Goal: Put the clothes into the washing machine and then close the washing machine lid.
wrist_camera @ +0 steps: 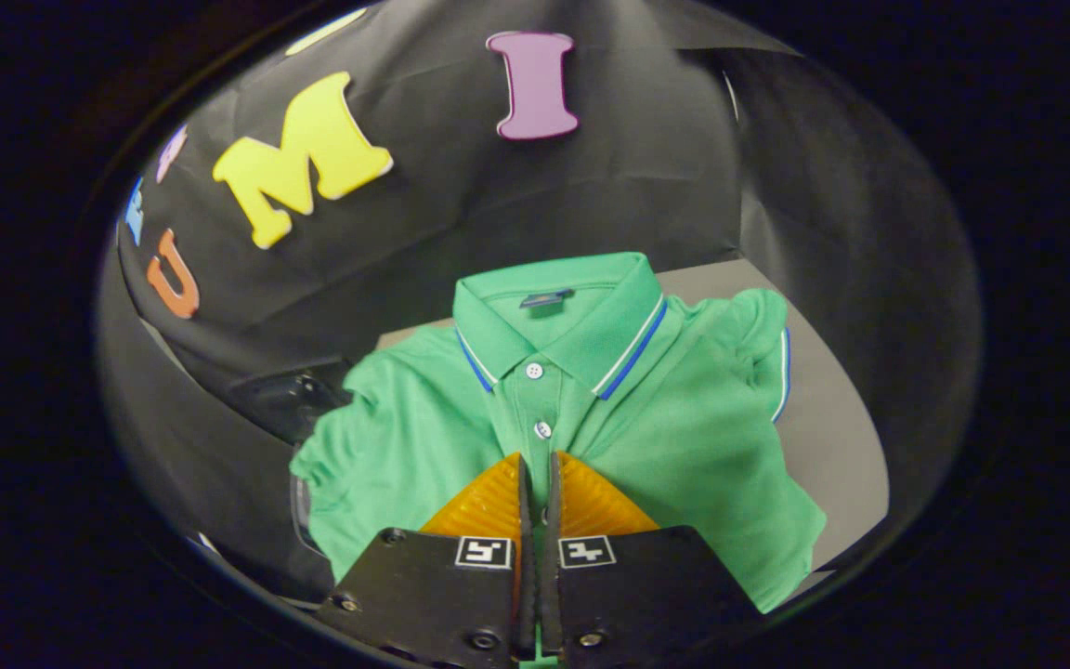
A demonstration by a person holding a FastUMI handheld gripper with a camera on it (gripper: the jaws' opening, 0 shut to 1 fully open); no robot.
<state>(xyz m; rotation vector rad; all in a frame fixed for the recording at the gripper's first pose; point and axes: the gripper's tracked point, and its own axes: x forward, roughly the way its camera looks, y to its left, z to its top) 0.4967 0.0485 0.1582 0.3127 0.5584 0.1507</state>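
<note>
Green polo shirt is what I've got right under the gripper at the moment. My fingers are nearly together with just a thin slit between them, and a bit of the green fabric sits in that slit at the button placket, so it looks like both are pinching the shirt there. Just ahead of the fingertips are two white buttons, then the collar with its blue and white trim standing up beyond that. One sleeve with the same trim sticks out ahead and to the right. Shirt is lying on a grey table. Off to the left of the fingers, partly under the shirt, there's a dark object I can't make out.
</note>
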